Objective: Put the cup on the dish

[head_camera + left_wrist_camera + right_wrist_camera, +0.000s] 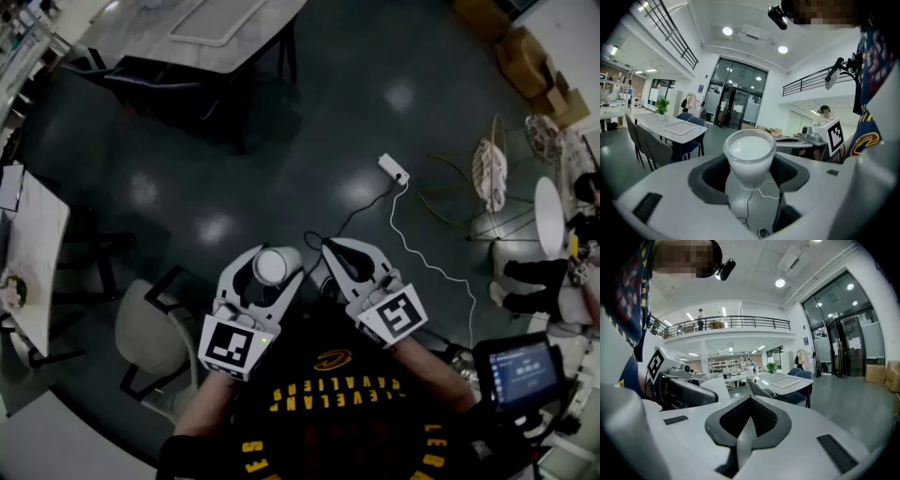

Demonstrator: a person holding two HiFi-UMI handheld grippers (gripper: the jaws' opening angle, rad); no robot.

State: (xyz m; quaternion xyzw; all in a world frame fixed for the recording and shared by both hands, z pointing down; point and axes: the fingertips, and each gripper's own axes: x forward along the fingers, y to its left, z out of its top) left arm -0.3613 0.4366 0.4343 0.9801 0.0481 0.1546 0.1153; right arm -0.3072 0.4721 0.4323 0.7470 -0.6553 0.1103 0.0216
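**Cup carried upright over the floor, no dish within reach**

The cup [750, 157] is clamped low on its tapered body by the left tool [270, 270]. This leaves the wide rim clear above the pads, and the jaws stand wide because the cup fills them. Its mouth faces up and its long axis is vertical, likely to keep it level for setting down. In the head view it hangs near centre over the floor [309, 112], above no tabletop. The right tool [330, 247], just beside it at three o'clock, is closed on nothing, probably kept spare. A tabletop [42, 234] lies at nine o'clock. Whether the round thing on it is the dish cannot be told.
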